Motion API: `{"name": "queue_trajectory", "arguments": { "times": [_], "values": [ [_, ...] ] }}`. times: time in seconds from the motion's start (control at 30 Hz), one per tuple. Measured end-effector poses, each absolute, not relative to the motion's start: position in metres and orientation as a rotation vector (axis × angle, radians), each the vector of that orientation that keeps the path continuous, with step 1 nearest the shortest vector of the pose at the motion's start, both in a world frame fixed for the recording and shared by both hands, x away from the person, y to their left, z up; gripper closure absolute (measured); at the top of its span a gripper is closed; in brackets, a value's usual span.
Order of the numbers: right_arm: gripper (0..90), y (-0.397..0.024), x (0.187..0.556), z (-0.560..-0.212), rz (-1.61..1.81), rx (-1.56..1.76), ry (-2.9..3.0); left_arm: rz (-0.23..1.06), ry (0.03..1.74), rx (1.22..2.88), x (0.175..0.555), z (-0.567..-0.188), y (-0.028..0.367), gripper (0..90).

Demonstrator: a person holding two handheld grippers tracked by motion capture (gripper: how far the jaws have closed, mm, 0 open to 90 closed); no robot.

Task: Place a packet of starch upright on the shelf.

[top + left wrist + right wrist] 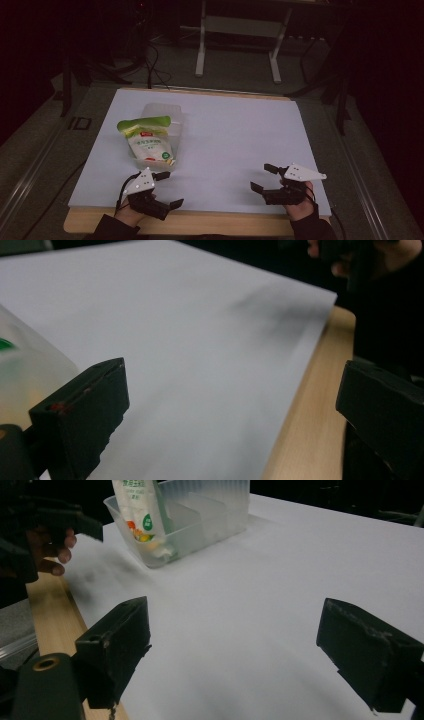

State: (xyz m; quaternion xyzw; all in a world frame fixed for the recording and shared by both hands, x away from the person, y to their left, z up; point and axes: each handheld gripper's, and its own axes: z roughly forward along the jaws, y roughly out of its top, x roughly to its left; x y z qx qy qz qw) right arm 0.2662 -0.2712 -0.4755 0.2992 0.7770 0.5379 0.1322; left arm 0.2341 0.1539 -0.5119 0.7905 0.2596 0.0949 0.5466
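Green-and-white pouch [148, 141] lying slanted in a clear plastic bin [172, 114], green top edge resting over the bin's left rim, printed lower end toward the near wall. Bin divided into compartments, seen in the right gripper view; which one holds the pouch's foot, hard to tell. Bin standing on the left half of a white sheet [240, 130] covering the tabletop [200, 222], bare wood showing along the near edge.

Just in front of the bin, left gripper [167, 190], jaws spread wide and holding nothing, one jaw near the bin's near corner, not touching. Well apart at the right, right gripper [263, 178], jaws likewise wide and empty, hovering low over bare sheet.

Judged step in hand: reaching in for the pouch, nothing gripped yet. Best done with the left gripper, being nearest. Better to close on the free green top standing above the rim than on the soft belly. Worth keeping the jaws clear of the thin bin wall, since a light bin may slide or tip when nudged. Steadying the bin's far side with the right gripper likely to help. Then a slow, straight lift, watching for sag.
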Motion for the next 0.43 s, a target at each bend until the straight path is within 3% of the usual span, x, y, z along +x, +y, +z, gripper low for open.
{"name": "queue_trajectory", "arguments": {
  "times": [0.43],
  "values": [
    [13.6,-0.2678,0.2649,-0.4772,1.515,0.796,2.274,0.219,0.622,1.886,0.2365,-0.5171,0.1526,0.9]
  ]
}}
